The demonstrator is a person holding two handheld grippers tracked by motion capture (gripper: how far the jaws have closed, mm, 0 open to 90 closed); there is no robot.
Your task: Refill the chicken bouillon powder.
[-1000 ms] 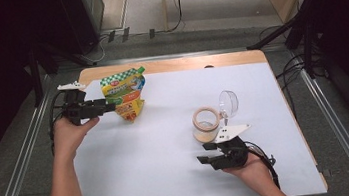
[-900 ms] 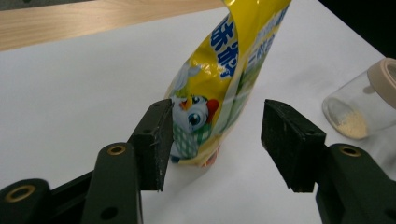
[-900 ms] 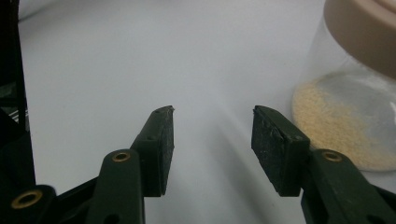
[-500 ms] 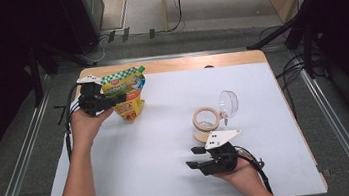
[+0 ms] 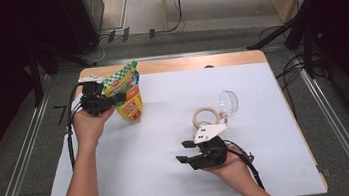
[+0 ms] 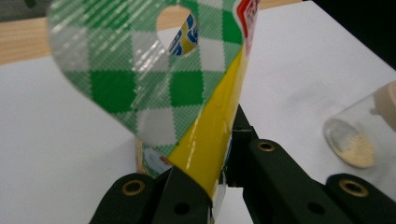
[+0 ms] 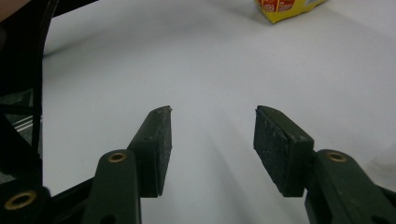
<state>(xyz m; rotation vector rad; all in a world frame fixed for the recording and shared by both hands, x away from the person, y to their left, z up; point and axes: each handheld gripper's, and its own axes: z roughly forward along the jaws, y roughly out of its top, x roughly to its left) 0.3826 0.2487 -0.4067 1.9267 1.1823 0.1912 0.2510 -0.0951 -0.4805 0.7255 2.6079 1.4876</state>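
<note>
Since the earlier frames, the left tool (image 5: 112,101) had lifted the pouch (image 5: 127,91) from lying flat to standing nearly upright, and the right tool (image 5: 183,152) had drifted leftward over the sheet, away from the tape roll.

In the left tool view, the left tool (image 6: 219,175) was clamped on the pouch's (image 6: 205,88) yellow side edge, below its green-and-white checked top with a hang hole. The pouch's bottom stayed near the sheet (image 5: 168,144) at the far left of the tabletop (image 5: 183,64).

The right tool (image 7: 212,140) was held wide open with nothing between its 2 jaws, low over bare white sheet (image 7: 210,60), pointing left in the high view.

Just beyond the right tool stood the tape roll (image 5: 205,116), touching a clear glass (image 5: 228,103) lying on its side. The left tool view showed that glass (image 6: 359,135) with pale powder inside.
</note>
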